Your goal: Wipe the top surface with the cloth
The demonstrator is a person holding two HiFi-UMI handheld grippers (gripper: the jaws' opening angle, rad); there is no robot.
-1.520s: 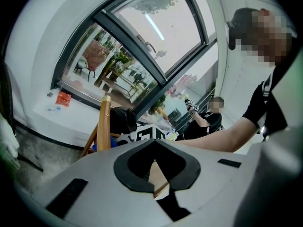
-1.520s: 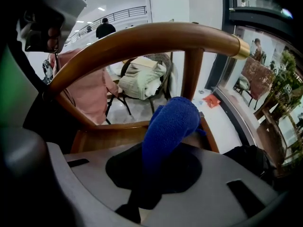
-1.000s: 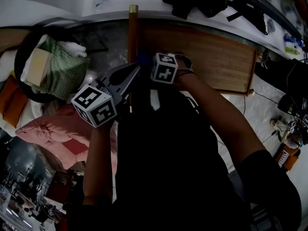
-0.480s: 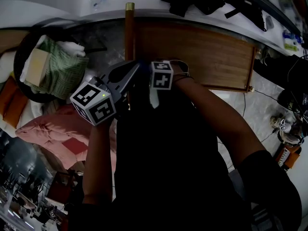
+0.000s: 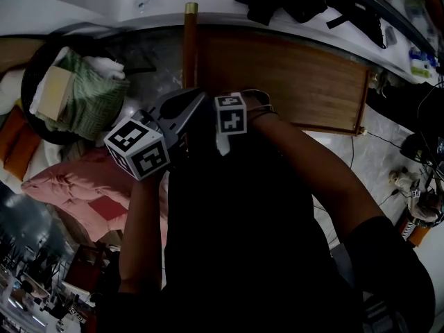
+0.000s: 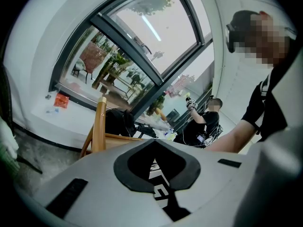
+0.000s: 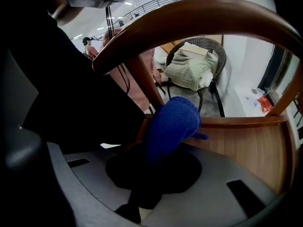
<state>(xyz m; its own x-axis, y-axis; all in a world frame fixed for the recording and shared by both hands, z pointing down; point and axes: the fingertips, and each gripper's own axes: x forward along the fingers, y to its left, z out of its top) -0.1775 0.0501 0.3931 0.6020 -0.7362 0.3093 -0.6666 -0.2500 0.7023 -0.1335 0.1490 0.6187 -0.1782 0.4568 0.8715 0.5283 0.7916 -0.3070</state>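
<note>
right hand-held gripper (image 7: 151, 183) is pinching a fuzzy blue cloth (image 7: 171, 124) by the brown wooden chair seat (image 7: 251, 150); left hand-held gripper (image 6: 160, 181) is sitting pressed together, empty.

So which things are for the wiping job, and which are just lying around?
For the job:
blue cloth, pinched in the right tongs
wooden seat

Just lying about:
green blanket
pink bedding
black bags

blue cloth (image 7: 171, 124) base lost between right gripper (image 7: 156, 174) fingers, wooden top (image 5: 291, 82) edge behind arms
</note>
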